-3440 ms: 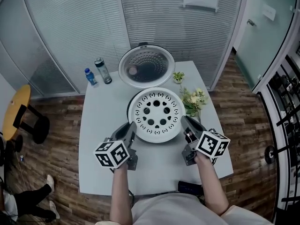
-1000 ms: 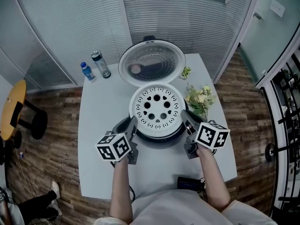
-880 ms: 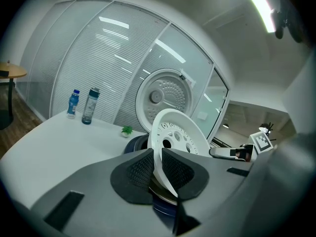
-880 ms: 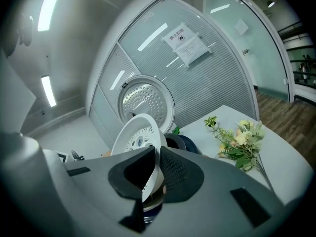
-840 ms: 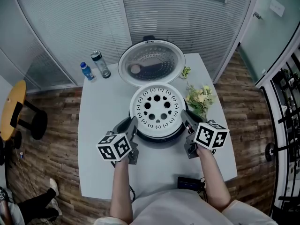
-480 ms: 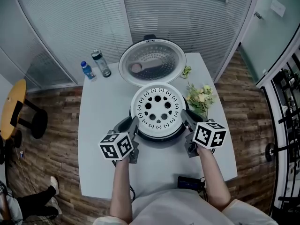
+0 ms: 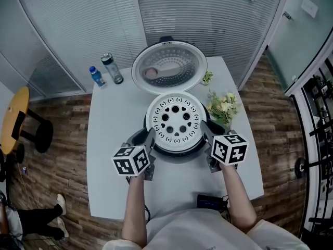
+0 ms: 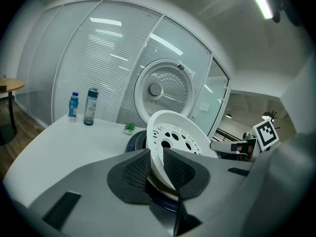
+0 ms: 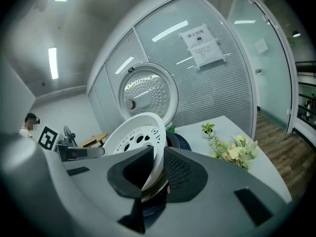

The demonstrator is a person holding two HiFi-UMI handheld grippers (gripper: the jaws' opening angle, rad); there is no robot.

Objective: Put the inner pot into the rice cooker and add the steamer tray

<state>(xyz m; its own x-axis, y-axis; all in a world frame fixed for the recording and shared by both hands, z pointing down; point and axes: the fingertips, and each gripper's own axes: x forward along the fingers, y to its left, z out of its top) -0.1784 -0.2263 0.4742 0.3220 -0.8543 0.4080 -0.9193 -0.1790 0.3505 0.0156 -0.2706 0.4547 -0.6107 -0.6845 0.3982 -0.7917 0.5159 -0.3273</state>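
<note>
Item: steamer tray [image 7: 175, 123], white, round, pierced with holes. It is set level on the mouth of the rice cooker [image 7: 179, 153] at the centre of the head view. In the left gripper view, the steamer tray [image 8: 175, 137] is seen above the dark cooker body [image 8: 136, 141]. A thin metallic strip under it is taken as the rim of the inner pot [image 8: 157, 185].

Lid [image 7: 169, 66]: swung open and upright behind the cooker, in the upper centre of the frame.

Left gripper [image 7: 150, 138]: placed at the tray's lower-left edge. Its jaws have just been opening, and the tray's rim is seen between the pads [image 8: 133, 169], which lie against it on both sides.

Right gripper [image 7: 207, 134]: placed at the lower-right edge. Its jaws have likewise just been opening. The rim of the tray [image 9: 136, 132] is held between them at the centre of the right gripper view, and no gap is seen on either side.

Surroundings: a white table [image 7: 109, 139] bears the following:
- two bottles [image 7: 112, 69] at upper left
- a small potted plant [image 7: 207, 78] right of the lid
- flowers [image 7: 222, 108] just right of the cooker
- a black device [image 7: 210, 202] at the near edge
</note>
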